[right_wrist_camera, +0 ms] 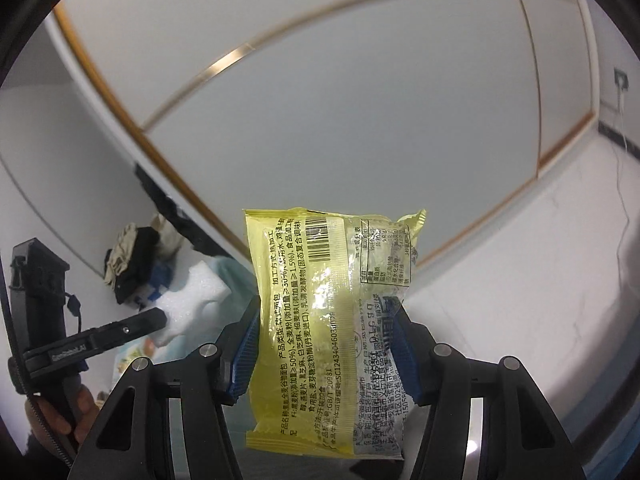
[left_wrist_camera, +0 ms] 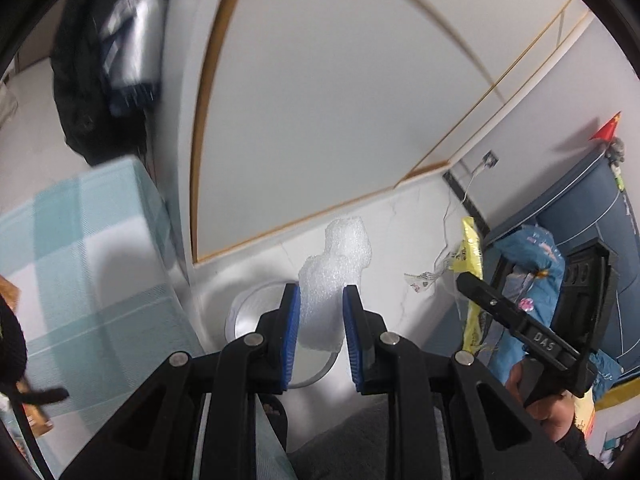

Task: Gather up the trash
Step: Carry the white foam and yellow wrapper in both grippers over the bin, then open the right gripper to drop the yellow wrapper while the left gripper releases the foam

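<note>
- Between the left gripper (left_wrist_camera: pixel 321 300) pads: a white foam scrap (left_wrist_camera: pixel 334 276), clamped, jaws nearly together. Foam sticks up past the fingertips and bulges above them.
- Right gripper (right_wrist_camera: pixel 324 320): jaws about half apart, closed on a yellow snack wrapper (right_wrist_camera: pixel 320 320). Wrapper stands upright across the gap, print side to the camera, top edge well above the pads, bottom edge hanging below them.
- Cross-check: the left wrist view shows the right gripper off to its right with the wrapper edge-on; the right wrist view shows the left gripper low at its left with the foam at its tip. Both grips confirmed from two angles.
- Just under the left jaws: a white round rim (left_wrist_camera: pixel 244 312) on the pale floor. Could be a bin mouth or a lid; mostly hidden by the jaws, can't tell.
- Near right: a small crumpled clear wrapper (left_wrist_camera: pixel 422 280) lying loose on the floor, beside a blue bag (left_wrist_camera: pixel 532 248).
- Near left: a blue checked cloth (left_wrist_camera: pixel 80 240) over a box-like surface.
- Far: white panelled wall (left_wrist_camera: pixel 320 100) with gold trim, dark clothing (left_wrist_camera: pixel 96 80) hanging at left.
- Progress, my read: two pieces picked up, neither dropped off yet. Left to do: deposit both, then get the loose clear wrapper. Roughly mid-task.
</note>
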`<state>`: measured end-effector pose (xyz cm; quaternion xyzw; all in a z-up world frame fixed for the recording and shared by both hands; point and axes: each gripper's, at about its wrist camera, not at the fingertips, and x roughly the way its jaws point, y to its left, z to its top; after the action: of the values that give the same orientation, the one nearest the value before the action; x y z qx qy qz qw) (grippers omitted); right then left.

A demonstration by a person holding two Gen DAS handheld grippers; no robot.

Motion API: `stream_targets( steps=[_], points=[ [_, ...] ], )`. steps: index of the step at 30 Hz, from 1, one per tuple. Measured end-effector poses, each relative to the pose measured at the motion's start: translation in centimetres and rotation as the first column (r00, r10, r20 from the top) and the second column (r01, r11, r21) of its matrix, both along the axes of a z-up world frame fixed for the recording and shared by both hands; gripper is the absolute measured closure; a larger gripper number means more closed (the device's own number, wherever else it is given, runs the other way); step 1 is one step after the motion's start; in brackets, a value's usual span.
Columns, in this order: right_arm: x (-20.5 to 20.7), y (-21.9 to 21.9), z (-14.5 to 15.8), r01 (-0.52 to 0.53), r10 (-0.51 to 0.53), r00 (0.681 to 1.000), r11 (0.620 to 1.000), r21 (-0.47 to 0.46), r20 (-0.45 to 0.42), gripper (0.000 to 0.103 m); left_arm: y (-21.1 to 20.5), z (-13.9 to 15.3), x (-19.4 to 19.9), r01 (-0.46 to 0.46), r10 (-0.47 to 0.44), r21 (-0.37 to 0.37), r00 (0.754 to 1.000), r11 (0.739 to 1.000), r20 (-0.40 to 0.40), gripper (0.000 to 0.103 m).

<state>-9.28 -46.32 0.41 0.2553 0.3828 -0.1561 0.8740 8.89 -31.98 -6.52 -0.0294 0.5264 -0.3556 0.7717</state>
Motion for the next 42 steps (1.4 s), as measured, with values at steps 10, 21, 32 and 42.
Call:
stream_targets(
  steps=[10,21,32,42],
  points=[
    [2.7,-2.7,-12.6,0.02,0.027,0.988,0.953,0.301,-0.15,0.045,-1.9,-5.9,0.6,0.011,0.007,0.119,0.988,0.993,-0.151,0.086],
    [4.7,-3.7,-19.5,0.015,0.104,0.967,0.887,0.461,-0.232,0.04,-4.1,-7.8,1.9,0.033,0.004,0.174,0.978,0.984,-0.209,0.086],
    [5.1,-3.8,-21.5,-0.033,0.164,0.965,0.853,0.521,-0.206,0.016,-5.0,-8.9,2.4,0.03,0.013,0.186,0.975,0.982,-0.222,0.086],
    [3.0,-5.7,-19.7,0.056,0.037,0.979,0.894,0.445,-0.198,0.015,-6.6,-10.8,2.0,0.084,-0.015,0.243,0.963,0.966,-0.27,0.086]
  ],
)
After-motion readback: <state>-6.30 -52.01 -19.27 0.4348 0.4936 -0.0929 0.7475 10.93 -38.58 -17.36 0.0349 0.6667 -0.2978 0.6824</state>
